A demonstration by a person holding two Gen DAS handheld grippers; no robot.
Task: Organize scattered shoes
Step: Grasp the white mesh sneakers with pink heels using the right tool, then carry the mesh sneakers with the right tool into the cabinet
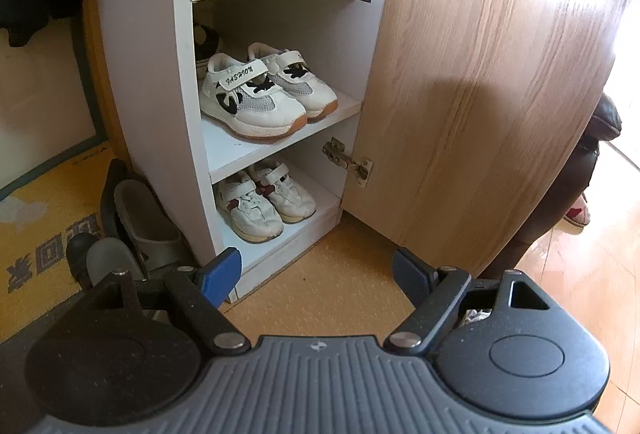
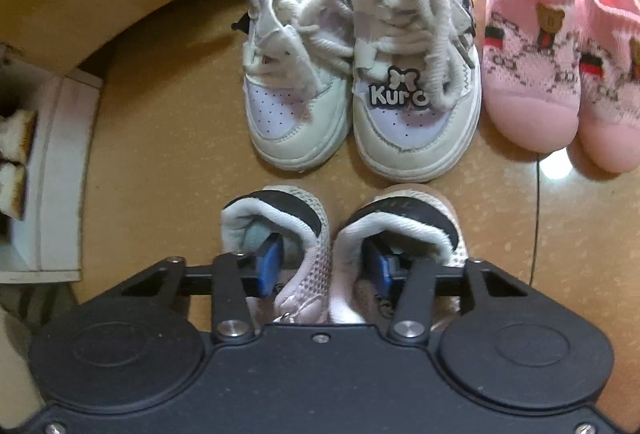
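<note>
In the right wrist view, a pair of small white mesh shoes point(image 2: 404, 230) with black heel bands sits right under my right gripper point(image 2: 324, 266). One blue finger is inside each shoe opening, and the two inner walls are pinched between them. Beyond stand a white and lilac laced pair point(image 2: 360, 81) and a pink knit pair point(image 2: 560, 65), both on the tan floor. My left gripper point(image 1: 316, 268) hangs open and holds nothing. It faces the open white shoe cabinet point(image 1: 160, 73), low near its base.
The cabinet's middle shelf holds white sneakers with black marks point(image 1: 264, 89); the bottom shelf holds a white and maroon pair point(image 1: 266, 199). The wooden door point(image 1: 480, 73) is swung open to the right. Grey slippers point(image 1: 148, 226) lie left of the cabinet on a yellow mat point(image 1: 36, 218).
</note>
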